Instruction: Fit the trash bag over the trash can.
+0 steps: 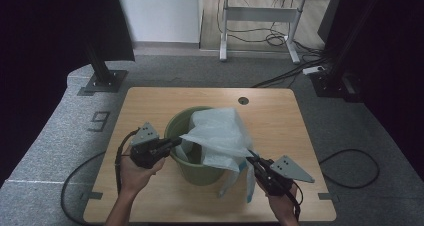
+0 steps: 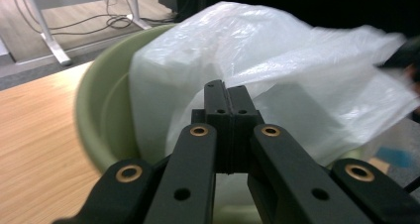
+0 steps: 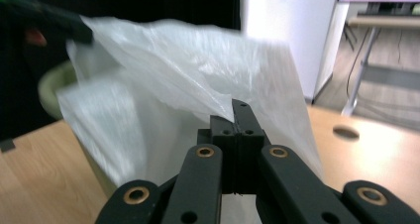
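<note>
Here, at a wooden surface (image 1: 150, 106), you hold a clear plastic bag (image 1: 220, 136) stretched between two grippers above a green bucket (image 1: 192, 171). Your left gripper (image 1: 176, 142) is clamped on the bag's edge over the near-left rim of the bucket; in the left gripper view its jaws stand pressed together with film pinched at the tips. Your right gripper (image 1: 251, 158) has its jaws closed on the bag's opposite edge, just off the bucket's right side, where the right gripper view shows a fold of film caught between the tips.

The bag sits partly inside the bucket, its upper part billowing above the rim and a strip trailing down the outside at the right. You appear to be at the step of lining the bucket: the mouth of the bag is gripped on both sides but not yet spread over the rim. The next move calls for drawing the two edges apart and lowering them around the rim without tearing the thin film or tipping the bucket.

Count: one bucket, one bag, two grippers.
</note>
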{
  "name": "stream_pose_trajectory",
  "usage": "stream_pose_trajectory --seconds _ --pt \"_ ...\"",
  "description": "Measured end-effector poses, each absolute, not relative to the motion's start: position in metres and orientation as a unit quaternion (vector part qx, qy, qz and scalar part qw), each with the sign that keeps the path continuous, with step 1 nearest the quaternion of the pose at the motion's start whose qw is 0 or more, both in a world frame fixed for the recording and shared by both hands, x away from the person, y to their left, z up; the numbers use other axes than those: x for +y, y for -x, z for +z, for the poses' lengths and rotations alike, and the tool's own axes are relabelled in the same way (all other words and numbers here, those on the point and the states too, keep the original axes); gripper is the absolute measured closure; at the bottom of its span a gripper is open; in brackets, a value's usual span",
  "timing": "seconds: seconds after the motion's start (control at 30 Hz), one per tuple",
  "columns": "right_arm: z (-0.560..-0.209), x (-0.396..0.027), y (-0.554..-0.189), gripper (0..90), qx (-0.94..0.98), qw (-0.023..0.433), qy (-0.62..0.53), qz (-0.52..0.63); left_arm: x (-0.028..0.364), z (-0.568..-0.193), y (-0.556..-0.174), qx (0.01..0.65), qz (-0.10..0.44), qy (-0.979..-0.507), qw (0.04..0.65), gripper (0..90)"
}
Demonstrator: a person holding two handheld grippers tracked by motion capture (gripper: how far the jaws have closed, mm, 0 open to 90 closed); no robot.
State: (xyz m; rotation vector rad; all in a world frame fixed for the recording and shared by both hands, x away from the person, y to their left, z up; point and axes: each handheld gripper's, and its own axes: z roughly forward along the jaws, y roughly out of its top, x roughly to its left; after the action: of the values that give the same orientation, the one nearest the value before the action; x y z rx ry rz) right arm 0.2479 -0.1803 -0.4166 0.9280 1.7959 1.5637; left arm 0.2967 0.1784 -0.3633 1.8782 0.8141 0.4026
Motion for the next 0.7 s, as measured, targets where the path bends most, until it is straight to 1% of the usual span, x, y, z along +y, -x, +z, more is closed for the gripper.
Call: stream_pose_trajectory --seconds 0.13,0.23,0.37,0.5,0.63,0.7 --pt "-0.399 -0.171 -0.246 88.5 0.669 0.304 -0.325 0.595 0.186 -0.365 -0.298 0.346 0.174 -0.774 0.500 89.3" --pt "-0.392 -0.161 -0.243 88.5 0.672 0.307 -0.307 0.600 0.188 -0.364 -0.295 0.340 0.171 -0.771 0.510 85.1" --pt "-0.393 -0.149 -0.241 88.4 0.690 0.303 -0.286 0.592 0.186 -0.356 -0.288 0.317 0.172 -0.776 0.517 70.4" --pt "-0.394 -0.148 -0.244 88.5 0.692 0.295 -0.289 0.593 0.178 -0.348 -0.282 0.289 0.185 -0.783 0.519 56.7" --pt "-0.394 -0.151 -0.246 88.5 0.693 0.291 -0.293 0.592 0.172 -0.345 -0.280 0.273 0.209 -0.781 0.522 49.3" --pt "-0.394 -0.153 -0.246 88.5 0.693 0.289 -0.293 0.591 0.168 -0.346 -0.282 0.268 0.209 -0.781 0.524 46.1"
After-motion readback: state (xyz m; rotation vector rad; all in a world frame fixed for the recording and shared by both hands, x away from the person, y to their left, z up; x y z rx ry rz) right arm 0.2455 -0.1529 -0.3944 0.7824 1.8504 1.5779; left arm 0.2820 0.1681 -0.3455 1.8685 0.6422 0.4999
